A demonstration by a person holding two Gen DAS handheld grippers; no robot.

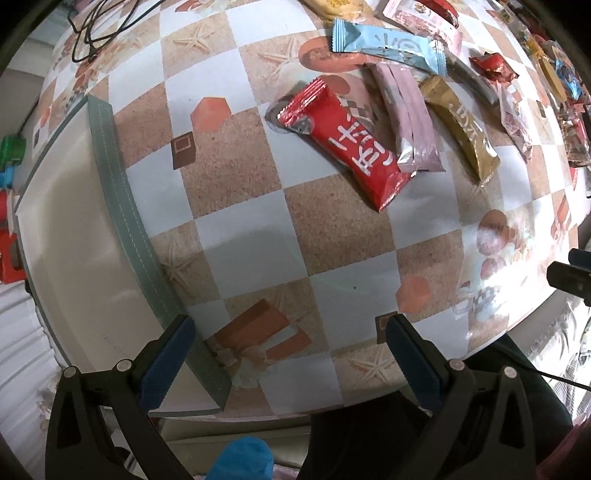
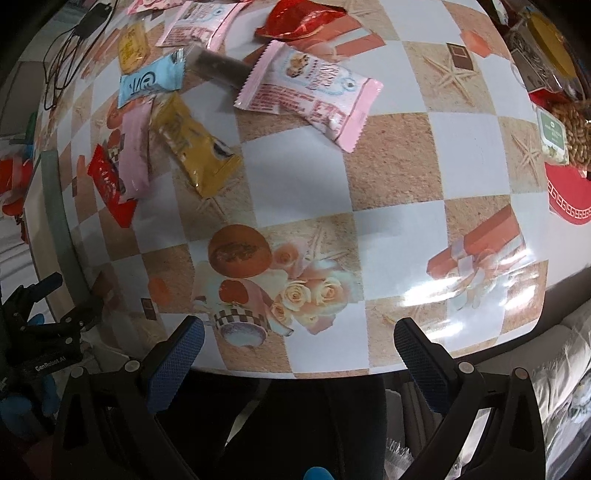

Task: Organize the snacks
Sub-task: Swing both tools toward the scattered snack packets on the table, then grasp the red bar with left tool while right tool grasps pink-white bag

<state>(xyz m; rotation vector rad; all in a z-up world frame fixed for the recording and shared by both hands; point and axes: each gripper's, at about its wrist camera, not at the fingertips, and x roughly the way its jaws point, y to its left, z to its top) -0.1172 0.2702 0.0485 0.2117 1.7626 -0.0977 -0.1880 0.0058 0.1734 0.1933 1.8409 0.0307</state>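
Note:
A pile of wrapped snacks lies on the checkered table (image 1: pixel 332 229). Nearest in the left wrist view is a red bar (image 1: pixel 347 144), with a pink bar (image 1: pixel 406 118), a gold bar (image 1: pixel 461 125) and a light blue packet (image 1: pixel 388 46) behind it. My left gripper (image 1: pixel 291 354) hovers open and empty over the table's near edge, beside a cream box with a grey-green rim (image 1: pixel 122 206). My right gripper (image 2: pixel 299 358) is open and empty at the table's front edge. Ahead of it lie the gold bar (image 2: pixel 195 151), a pink cookie packet (image 2: pixel 310 92), the red bar (image 2: pixel 110 184) and the blue packet (image 2: pixel 151 81).
Black cables (image 1: pixel 96 26) lie at the far left of the table. More packets crowd the far right (image 1: pixel 554 85). A bag of nuts (image 2: pixel 569 129) and a red item (image 2: pixel 569 199) sit at the right edge. A person's dark-clothed lap (image 2: pixel 295 417) is below the table.

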